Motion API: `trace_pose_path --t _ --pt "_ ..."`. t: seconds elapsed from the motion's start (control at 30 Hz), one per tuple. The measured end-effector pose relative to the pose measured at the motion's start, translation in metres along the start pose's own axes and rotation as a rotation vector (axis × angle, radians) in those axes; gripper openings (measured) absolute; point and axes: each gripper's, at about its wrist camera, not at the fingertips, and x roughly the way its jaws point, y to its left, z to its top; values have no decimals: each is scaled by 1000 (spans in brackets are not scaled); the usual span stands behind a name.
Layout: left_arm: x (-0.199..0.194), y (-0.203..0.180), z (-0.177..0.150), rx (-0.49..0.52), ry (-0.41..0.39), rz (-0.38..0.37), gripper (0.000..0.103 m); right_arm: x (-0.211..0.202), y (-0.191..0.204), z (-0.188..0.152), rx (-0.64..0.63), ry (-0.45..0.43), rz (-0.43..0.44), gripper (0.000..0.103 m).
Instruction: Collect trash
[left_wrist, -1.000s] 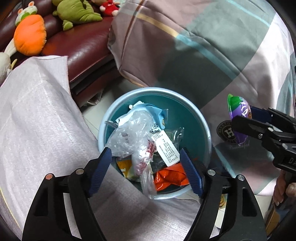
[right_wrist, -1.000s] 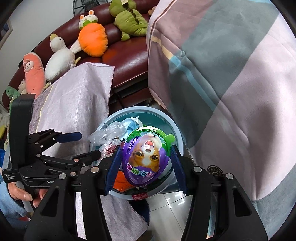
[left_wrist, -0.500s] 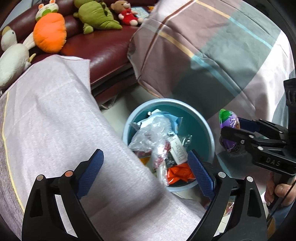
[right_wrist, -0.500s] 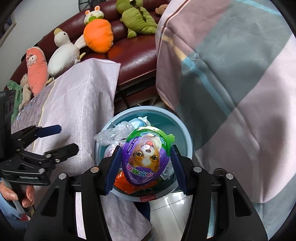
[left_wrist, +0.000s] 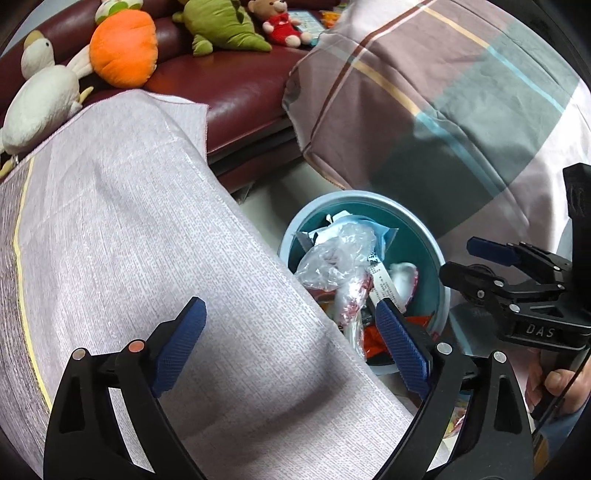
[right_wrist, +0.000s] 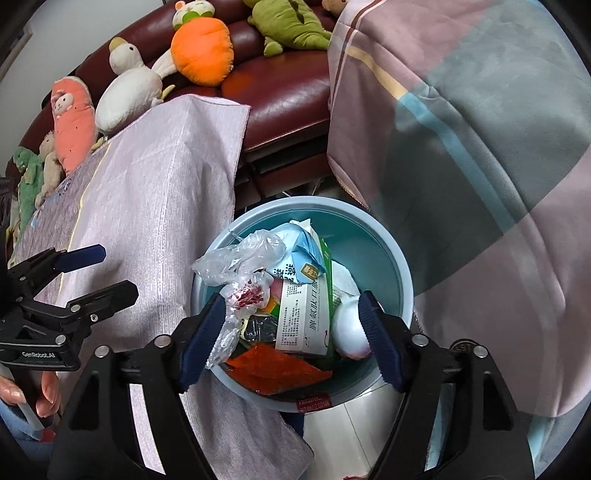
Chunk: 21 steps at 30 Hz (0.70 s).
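Note:
A round blue bin (right_wrist: 402, 266) stands on the floor, filled with trash: a clear plastic bag (right_wrist: 243, 258), a green and white carton (right_wrist: 306, 314) and an orange wrapper (right_wrist: 273, 365). My right gripper (right_wrist: 291, 306) hangs over the bin with its jaws opening and nothing between the pads. An egg-shaped package (right_wrist: 349, 326) lies white side up in the bin below its right finger. My left gripper (left_wrist: 290, 314) is open and empty, mostly over the lilac cloth (left_wrist: 129, 221), its right finger above the bin (left_wrist: 369, 195). The right gripper (left_wrist: 463, 258) shows at the right of the left wrist view.
A plaid blanket (left_wrist: 461, 92) drapes beside the bin on the right. Behind it is a maroon sofa (right_wrist: 288, 85) with several plush toys, among them an orange one (right_wrist: 201, 51). White floor tile (right_wrist: 343, 435) shows in front of the bin.
My right gripper has opened and let the purple egg-shaped package drop into the bin. My left gripper has opened wider and shifted left, off the bin and over the lilac cloth.

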Motion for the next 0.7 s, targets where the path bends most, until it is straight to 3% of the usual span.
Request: trace_pose_path --t 0.33,0.7 --pt "-16 1 -7 -22 -20 21 93 -18 9 -6 -16 -16 -4 81" --pt "-63 -5 -28 -32 -83 65 93 -59 32 -27 -49 -51 -2 90"
